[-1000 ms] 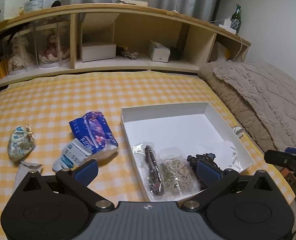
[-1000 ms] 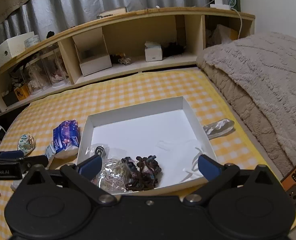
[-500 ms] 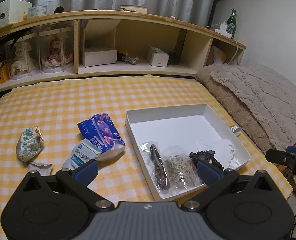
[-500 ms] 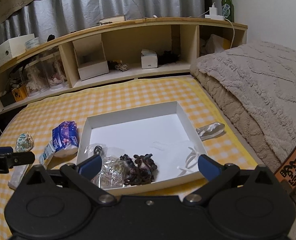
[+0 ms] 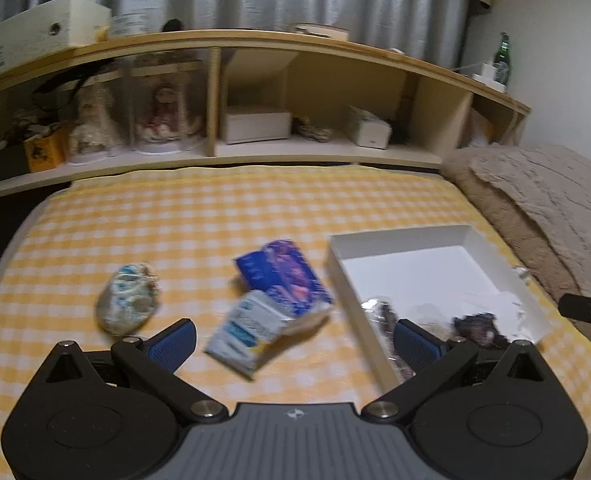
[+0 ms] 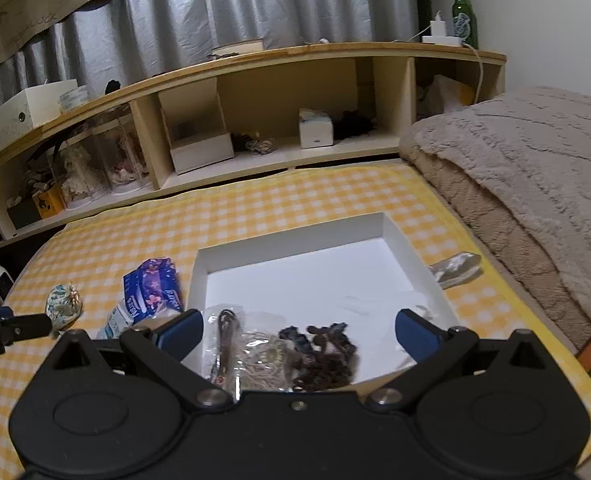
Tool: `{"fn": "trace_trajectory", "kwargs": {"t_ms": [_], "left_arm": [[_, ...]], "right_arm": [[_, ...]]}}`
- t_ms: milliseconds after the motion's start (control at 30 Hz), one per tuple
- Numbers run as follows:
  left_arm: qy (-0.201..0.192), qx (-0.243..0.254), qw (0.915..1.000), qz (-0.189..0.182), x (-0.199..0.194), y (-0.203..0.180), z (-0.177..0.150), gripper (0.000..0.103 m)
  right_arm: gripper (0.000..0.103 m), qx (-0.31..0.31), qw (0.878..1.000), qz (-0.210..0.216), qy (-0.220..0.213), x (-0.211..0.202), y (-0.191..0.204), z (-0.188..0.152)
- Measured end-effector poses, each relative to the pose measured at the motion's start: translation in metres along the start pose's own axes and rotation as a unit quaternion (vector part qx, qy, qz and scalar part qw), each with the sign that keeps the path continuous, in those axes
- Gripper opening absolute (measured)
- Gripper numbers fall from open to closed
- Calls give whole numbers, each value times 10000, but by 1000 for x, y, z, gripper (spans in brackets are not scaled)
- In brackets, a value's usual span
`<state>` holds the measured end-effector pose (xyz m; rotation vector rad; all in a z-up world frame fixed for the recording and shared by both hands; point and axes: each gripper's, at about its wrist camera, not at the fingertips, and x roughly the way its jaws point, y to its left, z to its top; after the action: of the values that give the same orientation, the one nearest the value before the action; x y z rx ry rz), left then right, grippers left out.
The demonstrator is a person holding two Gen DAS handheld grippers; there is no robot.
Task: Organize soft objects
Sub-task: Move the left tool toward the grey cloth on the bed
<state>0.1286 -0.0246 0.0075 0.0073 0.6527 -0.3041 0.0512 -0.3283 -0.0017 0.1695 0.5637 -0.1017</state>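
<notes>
A white open box lies on the yellow checked bed; inside near its front are a bagged dark item, a bag of rubber bands and a dark scrunchie bundle. Left of the box lie a blue floral tissue pack, a white-blue packet and a floral pouch. A silvery bag lies right of the box. My left gripper is open and empty, above the packets. My right gripper is open and empty, over the box's front.
A wooden shelf unit with boxes, dolls and a green bottle runs along the far side. A beige blanket is piled on the right. The bed's edge falls off at left and front.
The left gripper view has swung left, so the pouch and packets now sit nearer its centre and the box is off to the right. The right gripper has shifted slightly. Both stay open.
</notes>
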Motion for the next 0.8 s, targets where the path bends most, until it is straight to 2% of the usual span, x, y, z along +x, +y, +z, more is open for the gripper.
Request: {"fn": "trace_trajectory", "kwargs": {"t_ms": [267,467,800], "left_arm": [[22,-142,9995,298,5,47,2,103],[159,-81,9992,350,20,72,-4,103],[880,-393,9939,539,65,117,-18,103]], "right_arm": [[103,-167,9994,292,9,21,32,-1],[103,-446,9969,638,-59,34,60,-3],[103,-1214,9843,1215,-408,66,112,-10]]}}
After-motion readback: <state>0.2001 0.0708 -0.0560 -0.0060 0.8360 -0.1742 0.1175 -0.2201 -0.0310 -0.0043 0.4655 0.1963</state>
